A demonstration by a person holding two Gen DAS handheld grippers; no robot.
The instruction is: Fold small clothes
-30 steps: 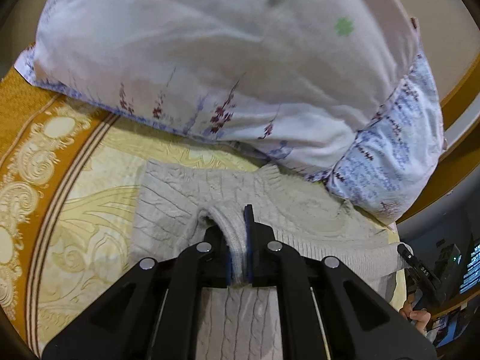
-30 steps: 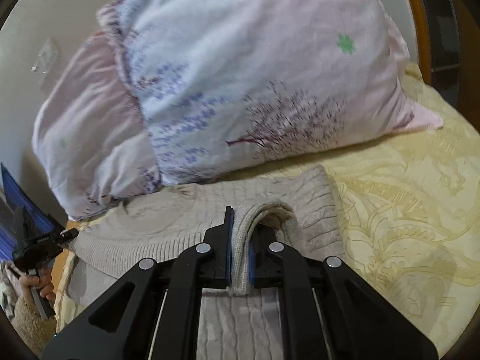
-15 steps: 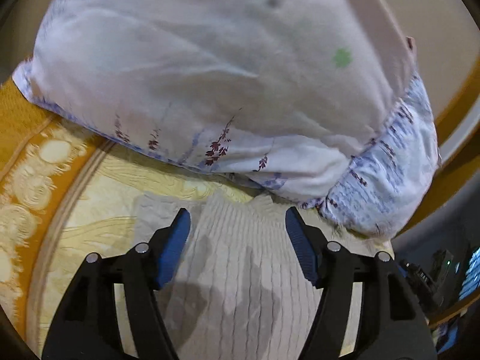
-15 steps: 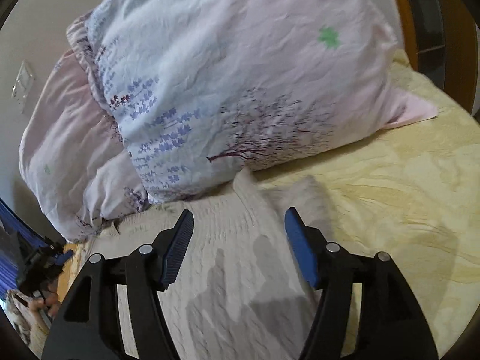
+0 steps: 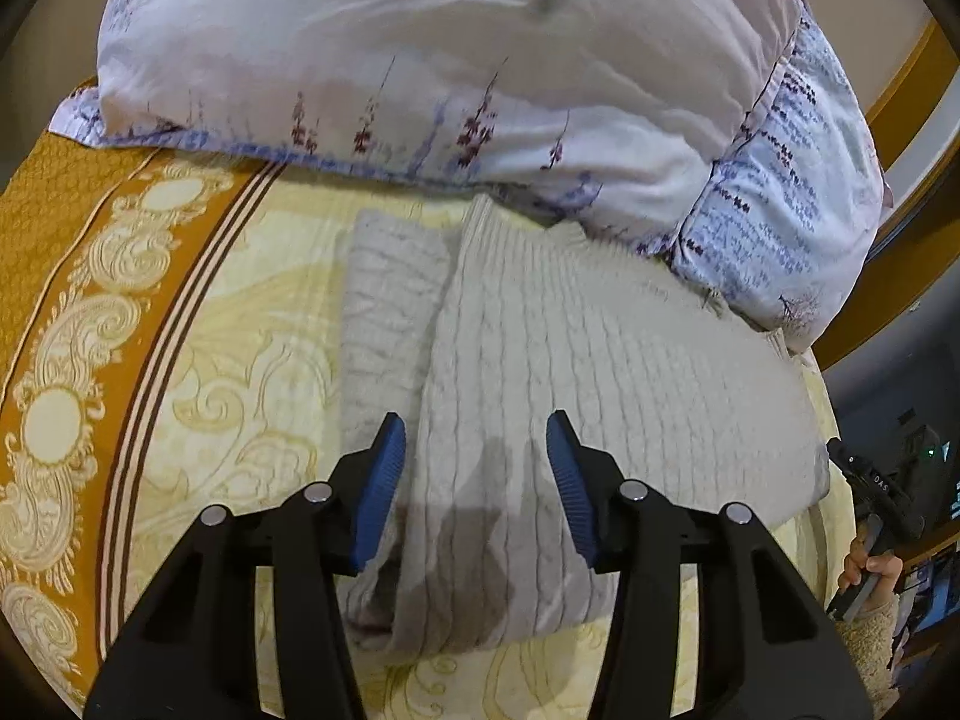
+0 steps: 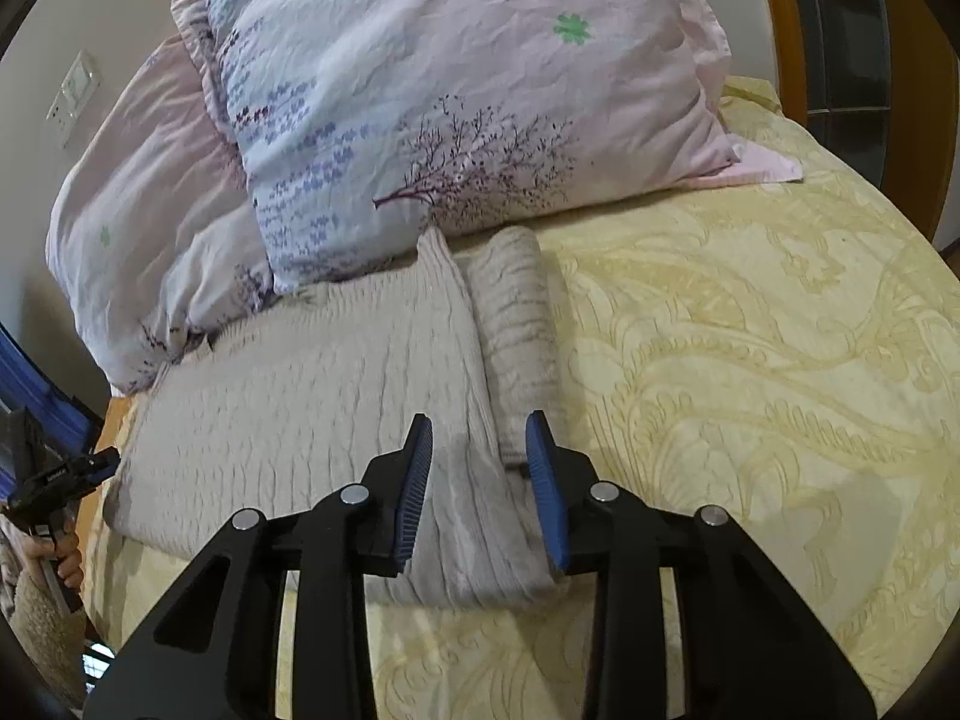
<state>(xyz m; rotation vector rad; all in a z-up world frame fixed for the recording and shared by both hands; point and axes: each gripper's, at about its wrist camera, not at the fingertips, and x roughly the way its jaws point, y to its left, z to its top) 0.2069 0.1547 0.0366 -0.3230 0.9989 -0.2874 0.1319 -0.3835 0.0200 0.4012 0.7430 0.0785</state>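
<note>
A cream cable-knit sweater (image 5: 570,360) lies folded on the bed in front of the pillows; it also shows in the right wrist view (image 6: 312,396). A narrower folded strip, likely a sleeve, lies along its outer edge (image 5: 390,306) (image 6: 516,324). My left gripper (image 5: 474,468) is open and empty, hovering over the near left end of the sweater. My right gripper (image 6: 477,468) is open and empty over the near right end. Each gripper also shows small at the edge of the other's view, the right one (image 5: 870,480) and the left one (image 6: 60,474).
Two floral pillows (image 5: 450,60) (image 6: 468,90) lie right behind the sweater, touching its far edge. The yellow patterned bedspread (image 6: 750,360) spreads to the right; an orange border band (image 5: 90,276) runs at the left. A wooden bed frame (image 5: 912,72) stands behind.
Both grippers were shut on the sweater's edge a second ago. They opened, let the fabric down folded, and pulled back and up from it.
</note>
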